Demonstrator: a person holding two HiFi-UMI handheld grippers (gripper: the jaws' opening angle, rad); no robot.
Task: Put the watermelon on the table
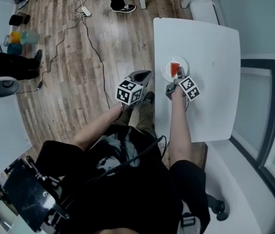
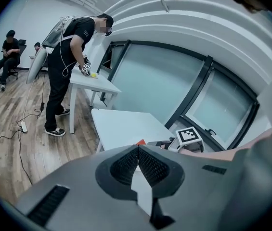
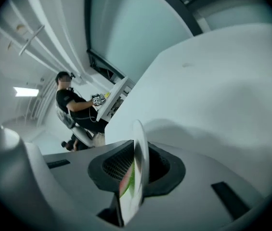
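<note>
A red watermelon slice [image 1: 174, 68] lies on a small white plate [image 1: 183, 62] near the left side of the white table [image 1: 210, 38]. My right gripper [image 1: 176, 83] is shut on the plate's near rim. In the right gripper view the plate [image 3: 139, 153] stands edge-on between the pads, with the slice's red and green [image 3: 126, 184] beside it. My left gripper [image 1: 144, 75] hangs over the floor just left of the table edge, shut with nothing in it. In the left gripper view its pads [image 2: 148, 165] meet, and a red tip of the watermelon [image 2: 141, 142] shows behind them.
Cables and a power strip [image 1: 84, 11] lie on the wood floor at left, with coloured cups [image 1: 18, 37] further left. Another person [image 2: 73, 47] works at a second white table [image 2: 95, 83] beyond. A window wall [image 1: 268, 106] runs along the table's right.
</note>
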